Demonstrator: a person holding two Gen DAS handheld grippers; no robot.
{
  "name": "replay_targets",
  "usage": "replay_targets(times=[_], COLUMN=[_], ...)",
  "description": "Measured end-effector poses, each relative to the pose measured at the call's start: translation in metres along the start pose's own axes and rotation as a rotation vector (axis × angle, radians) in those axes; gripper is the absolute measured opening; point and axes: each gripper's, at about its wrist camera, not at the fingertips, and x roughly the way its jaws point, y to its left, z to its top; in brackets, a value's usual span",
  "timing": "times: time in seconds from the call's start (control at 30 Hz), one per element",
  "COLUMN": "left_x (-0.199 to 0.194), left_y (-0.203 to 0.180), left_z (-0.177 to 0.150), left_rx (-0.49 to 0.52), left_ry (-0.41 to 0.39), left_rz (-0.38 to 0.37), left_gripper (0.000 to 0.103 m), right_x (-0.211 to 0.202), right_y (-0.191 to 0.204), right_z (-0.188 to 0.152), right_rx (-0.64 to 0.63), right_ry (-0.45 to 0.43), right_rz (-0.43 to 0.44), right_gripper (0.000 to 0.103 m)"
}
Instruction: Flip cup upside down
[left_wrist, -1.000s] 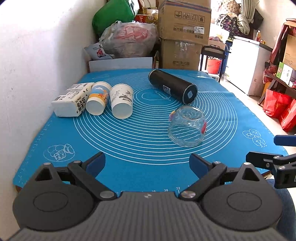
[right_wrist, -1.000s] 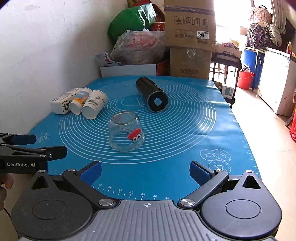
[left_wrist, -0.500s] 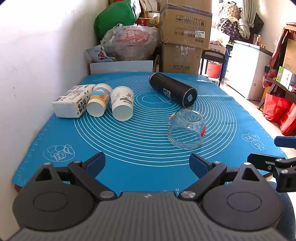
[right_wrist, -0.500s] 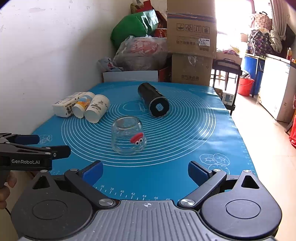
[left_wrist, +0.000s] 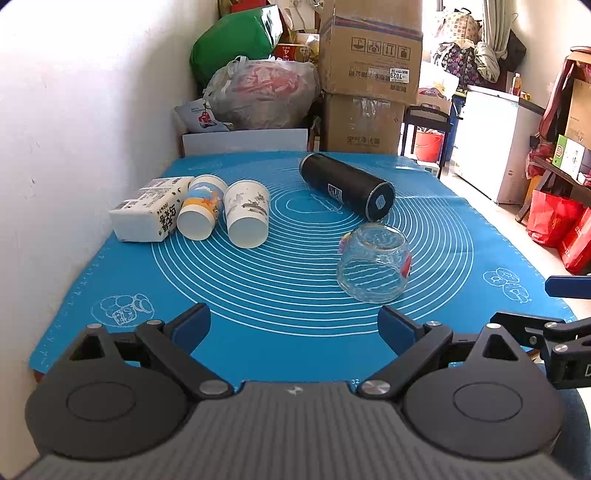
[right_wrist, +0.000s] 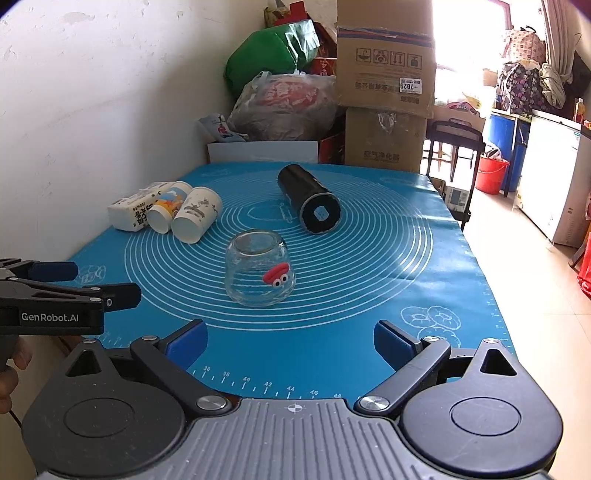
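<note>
Blue mat (left_wrist: 295, 325): glass cup (left_wrist: 373, 263) upside down, both grippers spread

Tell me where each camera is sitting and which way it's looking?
Left wrist view: sits on the left gripper, at the near edge of the blue mat, looking forward along the table; its own open fingers show, plus the right gripper at the right edge.
Right wrist view: sits on the right gripper, facing the same way; its open fingers show, plus the left gripper at the left and part of a hand.
Both see the glass cup and the black bottle.
</note>
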Motion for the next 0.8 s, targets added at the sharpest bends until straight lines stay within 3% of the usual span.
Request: replay_targets(times=[0.8], left_x=[0.0011], left_y=[0.0005], left_z=[0.0003], left_rx=[-0.002], left_ry=[0.011], left_rz=[-0.001], left_gripper=[0.096], right_x=[0.0008], right_y=[-0.0016], right_z=[0.0], right_rx=[0.002], right_ry=[0.004], right_rz=[0.001], right_gripper=[0.098])
